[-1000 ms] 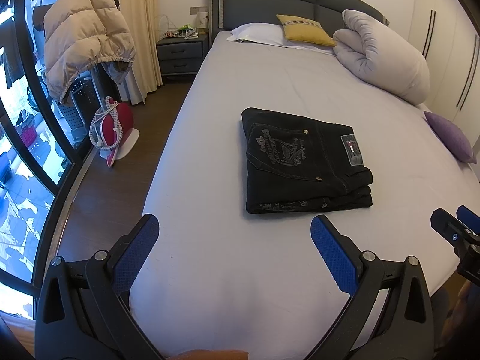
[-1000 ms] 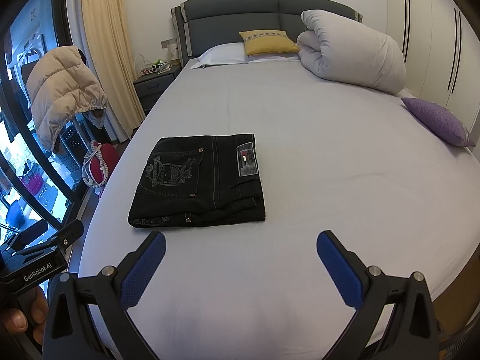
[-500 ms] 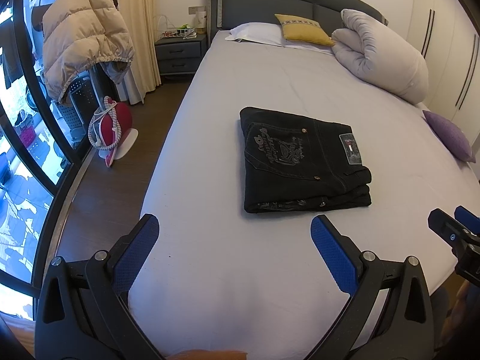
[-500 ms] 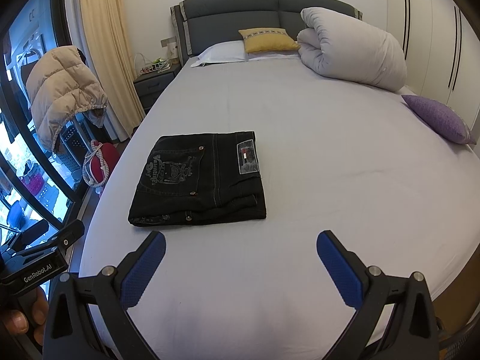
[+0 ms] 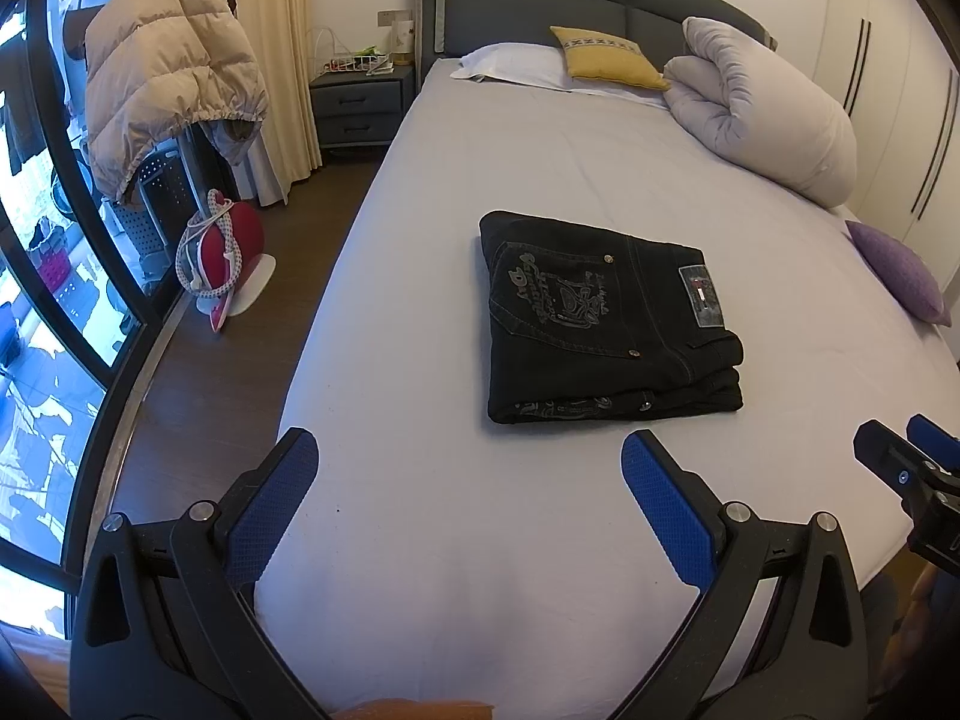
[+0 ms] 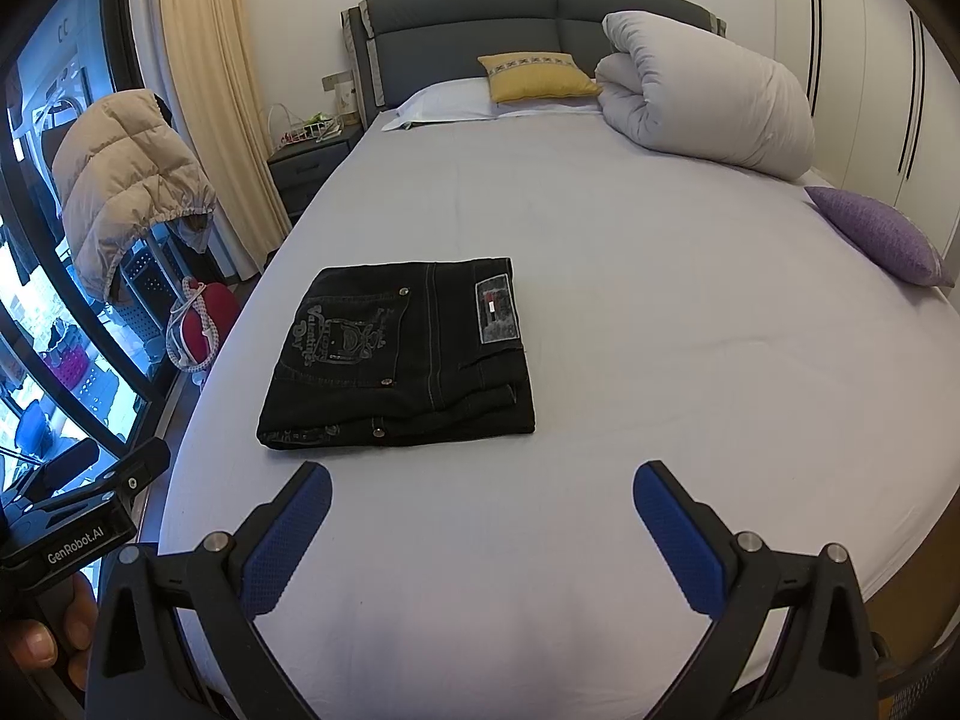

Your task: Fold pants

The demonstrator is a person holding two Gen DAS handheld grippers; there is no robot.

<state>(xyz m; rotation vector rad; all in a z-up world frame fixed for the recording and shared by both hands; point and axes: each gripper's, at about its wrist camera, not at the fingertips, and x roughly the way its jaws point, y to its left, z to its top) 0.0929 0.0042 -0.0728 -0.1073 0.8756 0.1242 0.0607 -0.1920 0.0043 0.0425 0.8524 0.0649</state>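
Observation:
Black jeans lie folded into a compact rectangle on the grey bed sheet, back pocket embroidery and waist label facing up. My left gripper hovers open over the bed's near edge, short of the jeans, with nothing between its blue pads. In the right wrist view my right gripper is also open and empty, just in front of the jeans and a little to their right. Each gripper shows at the edge of the other's view.
A rolled white duvet, a yellow cushion and a pillow lie at the headboard. A purple cushion sits at the right edge. Left of the bed are wood floor, a nightstand, a red bag and a hanging beige jacket.
Both grippers have drifted back very slightly; the jeans have not moved and both grippers stay open.

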